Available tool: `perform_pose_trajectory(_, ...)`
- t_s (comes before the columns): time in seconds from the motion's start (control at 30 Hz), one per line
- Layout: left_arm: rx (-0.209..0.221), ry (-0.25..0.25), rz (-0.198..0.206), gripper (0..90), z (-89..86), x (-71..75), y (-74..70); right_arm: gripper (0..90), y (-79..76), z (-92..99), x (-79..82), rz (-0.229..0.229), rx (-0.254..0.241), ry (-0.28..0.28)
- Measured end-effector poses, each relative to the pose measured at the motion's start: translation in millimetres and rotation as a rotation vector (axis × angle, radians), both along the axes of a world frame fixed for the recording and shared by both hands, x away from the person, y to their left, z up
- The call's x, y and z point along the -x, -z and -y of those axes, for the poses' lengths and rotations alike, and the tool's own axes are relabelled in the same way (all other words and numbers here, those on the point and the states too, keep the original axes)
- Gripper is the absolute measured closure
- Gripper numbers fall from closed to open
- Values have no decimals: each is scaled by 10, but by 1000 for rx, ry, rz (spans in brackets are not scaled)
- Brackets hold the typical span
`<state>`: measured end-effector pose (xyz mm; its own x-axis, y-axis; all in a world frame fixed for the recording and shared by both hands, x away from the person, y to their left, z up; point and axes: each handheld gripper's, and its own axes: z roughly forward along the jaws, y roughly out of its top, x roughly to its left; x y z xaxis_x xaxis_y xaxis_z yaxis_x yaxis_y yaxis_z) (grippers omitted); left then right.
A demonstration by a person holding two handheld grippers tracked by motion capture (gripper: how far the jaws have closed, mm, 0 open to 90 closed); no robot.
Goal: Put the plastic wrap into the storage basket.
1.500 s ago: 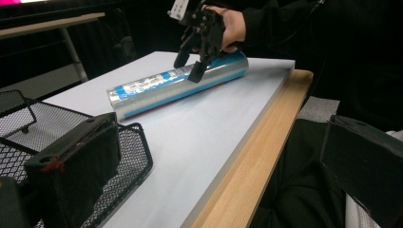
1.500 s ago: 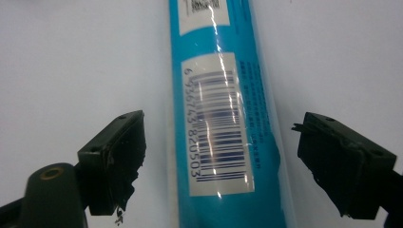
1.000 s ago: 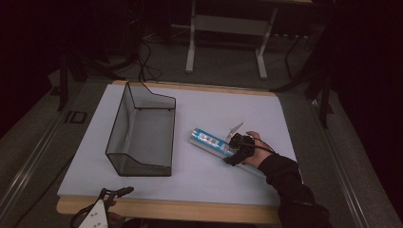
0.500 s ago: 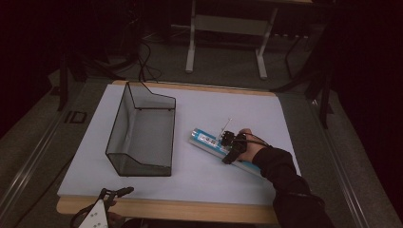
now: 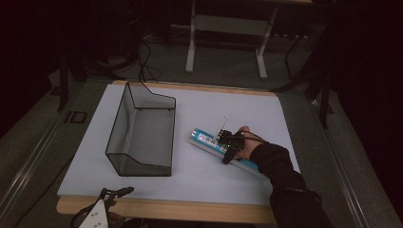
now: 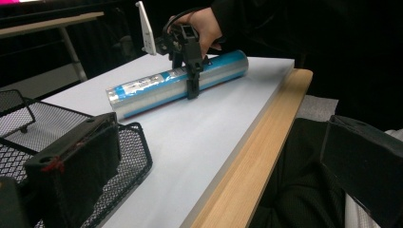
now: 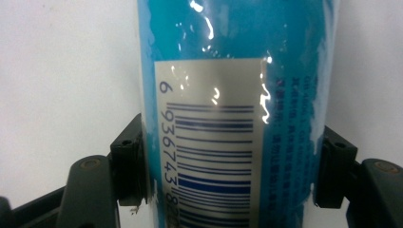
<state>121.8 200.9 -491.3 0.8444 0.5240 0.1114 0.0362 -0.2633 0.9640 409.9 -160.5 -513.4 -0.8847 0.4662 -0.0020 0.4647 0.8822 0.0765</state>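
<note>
A long blue and silver tube [image 5: 208, 140] with a barcode label lies flat on the white table [image 5: 266, 109], to the right of the wire basket. My right gripper [image 5: 229, 146] straddles the tube near its middle. In the right gripper view the two pads [image 7: 130, 166] press against both sides of the tube [image 7: 233, 85], so the gripper is shut on it. The left gripper view shows that hand and gripper [image 6: 190, 57] over the tube [image 6: 152, 90]. My left gripper [image 5: 116, 194] hovers at the table's front edge, jaws wide apart and holding nothing.
A black wire mesh basket [image 5: 116, 130] stands on the left half of the table, its corner [image 6: 130, 156] just ahead of my left gripper. The table has a wooden front edge [image 6: 247, 180]. Behind the table are a metal stand [image 5: 228, 23] and floor cables.
My right hand and gripper have shifted a little left along the tube and settled across it. The tube, the basket and my left gripper have stayed put.
</note>
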Motion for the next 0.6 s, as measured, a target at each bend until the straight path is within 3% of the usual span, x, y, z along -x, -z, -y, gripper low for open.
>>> perform_pose_trajectory(0.23,-1,1,0,3,-2,-1,0,315,-20,18,13,15,-22,22)
perform_pose_trajectory(0.6,0,1,0,3,-1,-1,0,316,-236,36,61,107,-109,24)
